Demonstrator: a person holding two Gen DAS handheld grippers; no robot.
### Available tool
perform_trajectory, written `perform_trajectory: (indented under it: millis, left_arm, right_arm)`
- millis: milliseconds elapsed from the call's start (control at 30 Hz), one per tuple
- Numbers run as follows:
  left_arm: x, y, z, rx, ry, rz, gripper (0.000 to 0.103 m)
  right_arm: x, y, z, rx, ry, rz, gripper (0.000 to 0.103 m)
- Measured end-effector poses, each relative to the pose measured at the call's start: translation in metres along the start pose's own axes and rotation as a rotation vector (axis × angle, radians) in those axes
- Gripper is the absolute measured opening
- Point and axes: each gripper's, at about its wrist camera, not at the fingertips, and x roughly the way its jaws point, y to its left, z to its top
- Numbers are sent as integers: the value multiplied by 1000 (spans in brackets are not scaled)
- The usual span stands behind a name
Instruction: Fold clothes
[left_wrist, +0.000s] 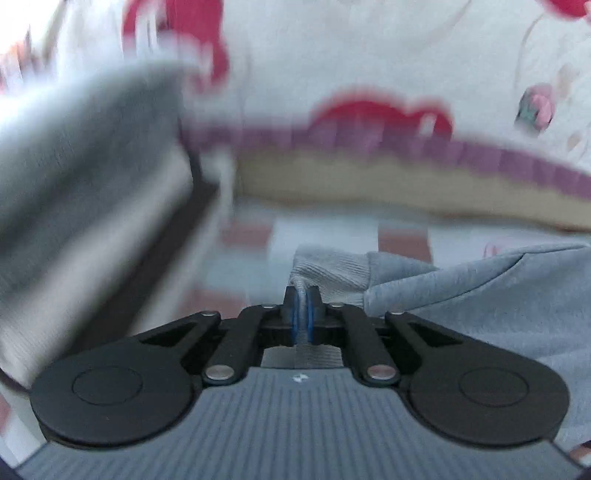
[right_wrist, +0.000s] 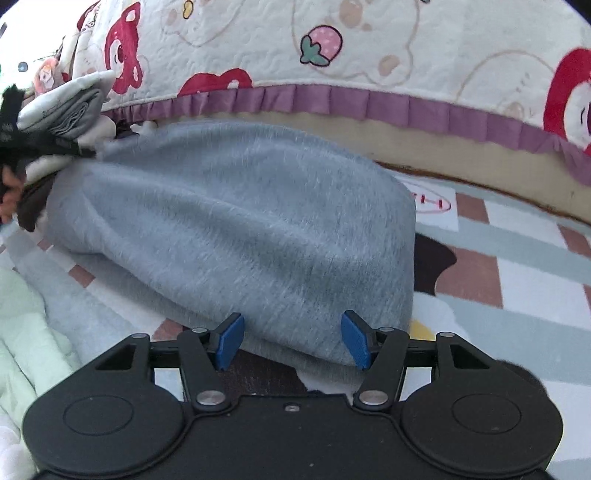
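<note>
Left wrist: left gripper (left_wrist: 303, 295) pinching grey garment (left_wrist: 480, 295) ribbed edge.

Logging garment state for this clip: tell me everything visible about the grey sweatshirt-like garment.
The grey garment looks like soft heathered fleece, with a ribbed cuff or hem at one end. It lies bunched and rounded on the checked mat, below the bed's purple frill, its far end against a pile of other clothes. The left gripper is shut on the ribbed edge. The right gripper is open, its blue pads either side of the near fold, not pressing.
</note>
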Motion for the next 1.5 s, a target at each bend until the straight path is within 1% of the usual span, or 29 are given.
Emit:
perform_trajectory:
  millis: [33,67,100,133,167,233,267,300,367,400,567,633,700,833,867,900,967,1033,1067,1100,1167,1200,1267,1333,1367,1400,1433,1467,1500]
  left_arm:
    - [4,7,-3,-45,20,9,18]
    - [7,15,-6,-91,30,18,33]
    - [1,23,-8,-127,10,26,41]
    - [-10,29,-10,-153,-13,44,39]
    - [-21,36,-12,-177,-34,66,41]
    - [-42,56,-20,-256,-65,53,42]
    - [-53,66,-24,-297,-80,43,47]
    - [-60,77,-28,-351,-84,12,51]
    - [-65,94,-38,-450,-62,-69,53]
    - [-65,97,-44,-477,-40,-103,54]
    - [-53,87,-74,-538,36,-260,54]
    - [-47,78,-83,-557,51,-312,60]
    - [-43,70,-90,-589,64,-364,62]
    - [-30,60,-89,-622,57,-358,69]
    - [-26,57,-89,-634,58,-347,73]
    - [-23,53,-89,-648,58,-335,75]
    - [-21,48,-91,-676,46,-313,79]
    - [-24,38,-89,-638,16,-277,76]
    - [-27,32,-85,-597,-4,-246,62]
    - [-32,23,-81,-529,-25,-204,49]
    - [-46,10,-75,-391,-62,-143,28]
    - [-51,1,-72,-324,-80,-108,26]
    - [-60,-18,-66,-189,-115,-35,26]
    - [-60,-29,-62,-151,-116,6,31]
    - [-56,-28,-60,-180,-102,7,40]
    - [-51,-24,-59,-235,-82,-5,55]
    - [-44,-17,-58,-303,-56,-36,61]
    - [-36,-9,-58,-368,-25,-78,65]
    - [-35,-6,-56,-371,-30,-91,60]
  right_arm:
    - [1,-1,-1,6,0,4,64]
    - [1,-2,-1,9,0,8,64]
    - [0,-2,0,8,1,10,64]
    - [0,-2,-1,4,1,10,64]
    - [-1,-2,-2,-1,1,8,64]
    - [-2,-3,-4,-2,-2,6,64]
    - [-1,-4,-5,5,-5,5,64]
    - [0,-4,-5,14,-8,3,65]
    - [2,-2,-4,26,-15,-7,65]
    - [2,-1,-4,28,-20,-13,66]
    - [0,7,-6,0,-41,-50,66]
    - [-4,9,-7,-9,-52,-67,66]
    - [-8,8,-8,5,-62,-82,66]
    - [-12,2,-11,35,-71,-101,65]
    - [-12,2,-11,35,-72,-105,65]
    - [-12,3,-11,31,-72,-109,65]
    - [-10,8,-12,-14,-62,-156,65]
    - [-4,16,-15,-88,-54,-214,65]
    - [-3,19,-16,-116,-56,-232,65]
    - [-3,21,-17,-131,-59,-245,65]
    - [-7,22,-17,-130,-69,-258,65]
    - [-9,20,-18,-124,-71,-259,65]
    - [-10,17,-19,-116,-70,-264,65]
    - [-9,13,-20,-103,-61,-281,66]
    - [-9,10,-20,-85,-54,-279,66]
    - [-8,7,-21,-65,-48,-272,66]
    - [-7,4,-22,-47,-42,-264,66]
    - [-6,1,-22,-32,-37,-256,66]
    - [-5,-2,-23,-17,-31,-248,66]
